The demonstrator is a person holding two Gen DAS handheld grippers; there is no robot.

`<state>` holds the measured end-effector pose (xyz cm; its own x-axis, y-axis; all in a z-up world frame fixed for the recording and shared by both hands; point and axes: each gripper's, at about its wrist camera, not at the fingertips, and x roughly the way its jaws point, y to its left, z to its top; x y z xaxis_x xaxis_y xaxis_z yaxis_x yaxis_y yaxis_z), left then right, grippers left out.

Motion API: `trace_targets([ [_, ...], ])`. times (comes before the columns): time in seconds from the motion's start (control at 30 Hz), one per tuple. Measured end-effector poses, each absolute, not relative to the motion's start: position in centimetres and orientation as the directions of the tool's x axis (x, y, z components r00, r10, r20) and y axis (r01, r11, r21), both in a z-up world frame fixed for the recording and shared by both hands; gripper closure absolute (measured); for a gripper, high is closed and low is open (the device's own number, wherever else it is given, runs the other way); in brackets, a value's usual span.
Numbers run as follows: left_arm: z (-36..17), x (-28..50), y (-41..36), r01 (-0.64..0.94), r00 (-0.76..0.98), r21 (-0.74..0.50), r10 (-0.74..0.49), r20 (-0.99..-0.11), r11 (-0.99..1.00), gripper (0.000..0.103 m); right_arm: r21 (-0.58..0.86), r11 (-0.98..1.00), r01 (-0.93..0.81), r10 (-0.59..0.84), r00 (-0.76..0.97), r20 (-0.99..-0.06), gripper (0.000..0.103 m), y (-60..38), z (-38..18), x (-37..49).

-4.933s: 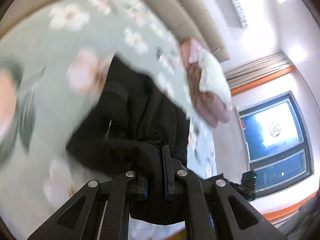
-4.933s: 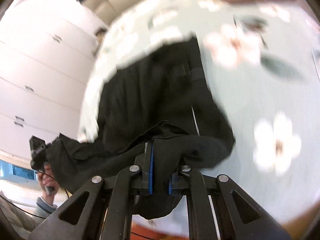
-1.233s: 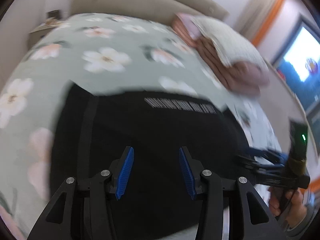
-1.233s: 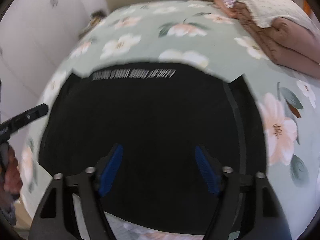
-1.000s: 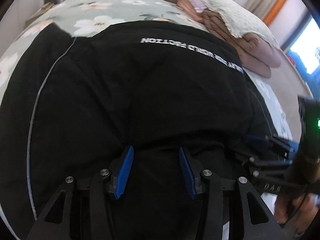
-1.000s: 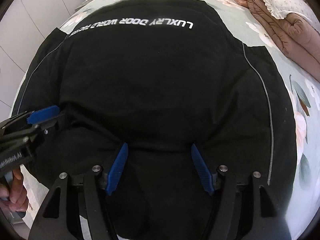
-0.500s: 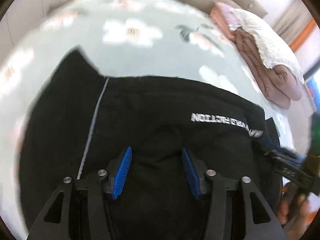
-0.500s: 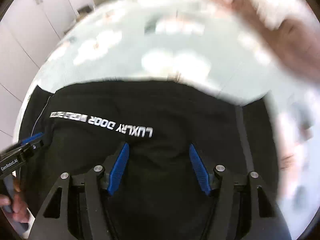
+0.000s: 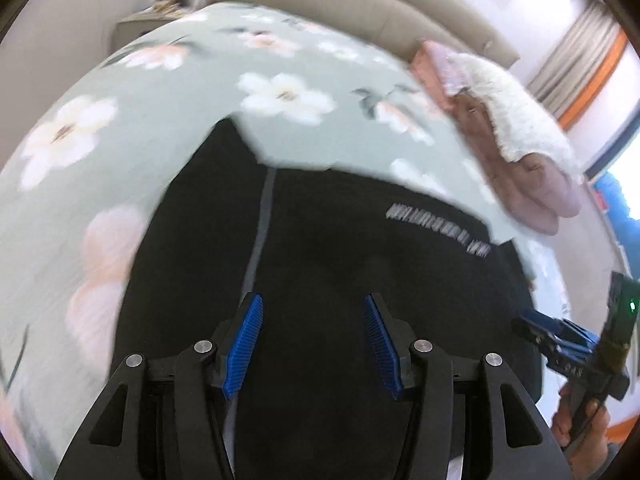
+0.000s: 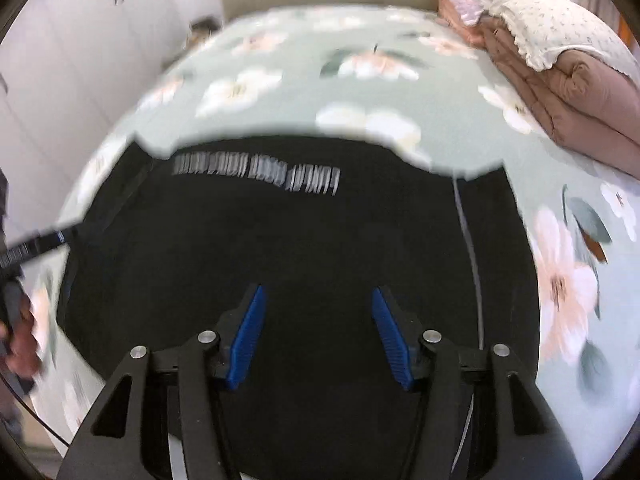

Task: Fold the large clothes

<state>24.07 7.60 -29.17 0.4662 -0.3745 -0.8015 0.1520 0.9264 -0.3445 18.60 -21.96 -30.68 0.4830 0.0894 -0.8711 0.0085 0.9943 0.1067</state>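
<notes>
Left wrist view: black garment [image 9: 360, 280] lies spread flat on the bed [image 9: 160, 100], near the bed's front edge, w/ white lettering [image 9: 438, 228] across its far part and a thin grey stripe [image 9: 260, 224] running down one side; same garment fills the right wrist view [image 10: 300, 248], lettering [image 10: 256, 174] near its far edge, a pale stripe [image 10: 468, 232] on the right. Looks like a big tee or sweatshirt laid flat, prob. ready for a first fold, though frames are motion-blurred so details are soft. Left tongs [image 9: 312, 344] stand apart over the cloth w/ nothing between the blue pads [image 9: 244, 340]; they also show at the left edge of the right wrist view [image 10: 40, 244], held by a hand [image 10: 18, 332]. Right tongs [image 10: 320, 334] are closing but empty, no fabric pinched; seen from the left cam they sit at the garment's right side [image 9: 560, 344]. Handling guess: soft, limp, light cloth, not fragile or slippery; it'll sag and bunch if lifted by one point. Best hold is likely at an edge or corner, e.g. shoulder or hem, one pinch per tongs so the fold line stays straight. Beyond the garment: floral green sheet, a pink quilt [image 10: 560, 92] w/ a white pillow [image 10: 552, 16] on top at the far right, beige headboard [image 9: 360, 0] behind, white wardrobe doors [image 10: 60, 60] on the left.
</notes>
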Motion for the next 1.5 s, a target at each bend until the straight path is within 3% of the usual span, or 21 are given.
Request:
trace_targets([
  [0.1,-32.0,22.8,8.5,0.104,0.427,-0.31,-0.324,-0.844,0.945,0.048,0.077,0.997,0.008,0.067,0.414,-0.908,0.043,-21.0,-34.0,17.6],
  [0.27,-33.3,23.0,6.4,0.18,0.45,-0.168,-0.233,-0.862,0.969,0.047,0.085,0.996,0.015,0.071,0.41,-0.909,0.043,-21.0,-35.0,18.0],
  [0.5,-30.4,21.7,9.2,0.165,0.429,-0.243,-0.291,-0.855,0.956,0.047,0.143,0.989,0.023,0.122,0.394,-0.911,0.043,-22.1,-32.6,15.6],
  [0.63,-29.1,20.7,11.5,0.12,0.435,-0.226,-0.256,-0.863,0.967,0.047,0.136,0.99,0.036,0.111,0.4,-0.91,0.043,-23.5,-31.5,13.8],
  [0.83,-28.5,20.9,15.3,0.039,0.447,-0.221,-0.214,-0.869,0.975,0.047,0.08,0.99,0.117,0.021,0.434,-0.901,0.028,-27.5,-29.6,12.9],
  [1.2,-29.7,24.2,16.8,0.044,0.414,-0.265,-0.259,-0.872,0.963,0.047,0.157,0.943,0.294,0.029,0.395,-0.918,0.027,-37.0,-32.4,14.4],
  [1.5,-32.4,26.9,16.7,0.079,0.31,-0.439,-0.441,-0.843,0.895,0.047,0.31,0.9,0.306,0.165,0.42,-0.893,0.027,-39.0,-34.3,15.3],
])
